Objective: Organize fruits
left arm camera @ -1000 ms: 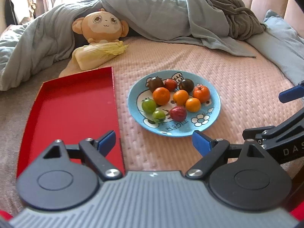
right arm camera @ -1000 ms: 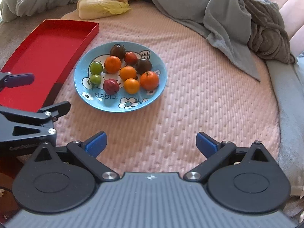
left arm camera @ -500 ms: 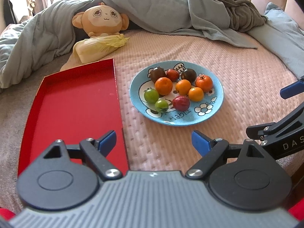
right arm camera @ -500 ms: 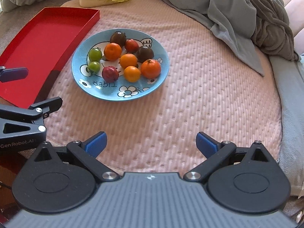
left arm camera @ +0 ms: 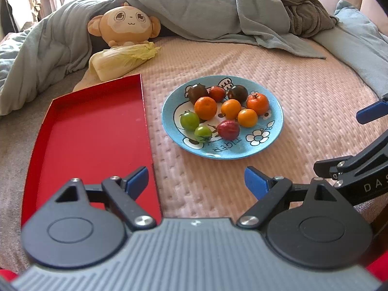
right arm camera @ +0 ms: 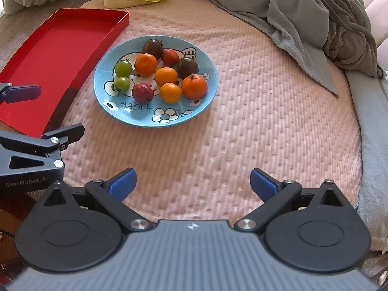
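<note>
A: What sits on the pink bedspread (left arm camera: 303,101)?

B: A blue plate (left arm camera: 271,143) holding 9 small fruits: 4 orange (left arm camera: 205,108), 2 green (left arm camera: 189,120), 2 dark brown (left arm camera: 197,93) and 1 purple-red (left arm camera: 228,130), plus a small red one between the dark pair. Just beside it, to its left, lies an empty red tray (left arm camera: 92,131).

A: And the grippers?

B: The left gripper (left arm camera: 196,181) hangs near the tray's corner, blue fingers spread wide, nothing between them. The right gripper (right arm camera: 192,181) hovers over bare bedspread, likewise spread and empty.

A: Behind them?

B: A monkey plush (left arm camera: 123,25), a toy cabbage (left arm camera: 121,59) and a grey quilt (left arm camera: 206,7).
</note>
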Demonstrator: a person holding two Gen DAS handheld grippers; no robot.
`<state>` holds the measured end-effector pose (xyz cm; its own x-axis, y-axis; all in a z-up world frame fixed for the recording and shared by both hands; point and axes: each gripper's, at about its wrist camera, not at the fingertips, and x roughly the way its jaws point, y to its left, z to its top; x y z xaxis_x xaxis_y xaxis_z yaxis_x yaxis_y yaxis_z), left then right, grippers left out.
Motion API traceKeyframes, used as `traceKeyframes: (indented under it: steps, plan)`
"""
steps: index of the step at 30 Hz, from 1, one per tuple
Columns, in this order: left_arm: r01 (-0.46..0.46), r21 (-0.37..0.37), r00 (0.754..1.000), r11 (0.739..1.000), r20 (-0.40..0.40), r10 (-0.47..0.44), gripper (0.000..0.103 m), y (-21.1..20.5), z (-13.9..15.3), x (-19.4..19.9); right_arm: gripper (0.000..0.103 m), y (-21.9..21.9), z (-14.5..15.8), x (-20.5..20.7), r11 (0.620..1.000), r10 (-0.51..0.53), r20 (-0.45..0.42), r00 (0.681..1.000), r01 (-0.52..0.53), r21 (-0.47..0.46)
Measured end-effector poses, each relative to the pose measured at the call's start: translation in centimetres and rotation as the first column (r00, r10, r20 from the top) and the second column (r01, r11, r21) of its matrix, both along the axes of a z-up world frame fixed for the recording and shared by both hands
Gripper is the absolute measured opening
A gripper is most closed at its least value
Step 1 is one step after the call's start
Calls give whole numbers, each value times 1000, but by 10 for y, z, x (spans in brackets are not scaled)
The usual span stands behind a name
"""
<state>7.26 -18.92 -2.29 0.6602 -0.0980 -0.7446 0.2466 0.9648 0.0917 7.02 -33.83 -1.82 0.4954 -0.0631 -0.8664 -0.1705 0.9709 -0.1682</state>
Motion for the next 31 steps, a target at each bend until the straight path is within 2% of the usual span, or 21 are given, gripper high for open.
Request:
traceKeyframes:
  steps: [23, 25, 26, 31]
  plan:
    - [7, -4, 1000, 1000, -21, -7, 88, 0, -5, -1, 101, 3, -4, 0, 1000, 29, -18, 999, -29, -12]
    - [12, -14, 1000, 1000, -17, -12, 85, 0, -5, -2, 101, 3, -5, 0, 999, 30, -19, 999, -30, -12]
    - [14, -19, 1000, 1000, -9, -15, 81, 0, -5, -3, 101, 3, -5, 0, 999, 30, -20, 999, -30, -12]
    - [17, -29, 1000, 999, -2, -18, 81, -2, -3, -4, 101, 3, -5, 0, 999, 30, -20, 999, -30, -13]
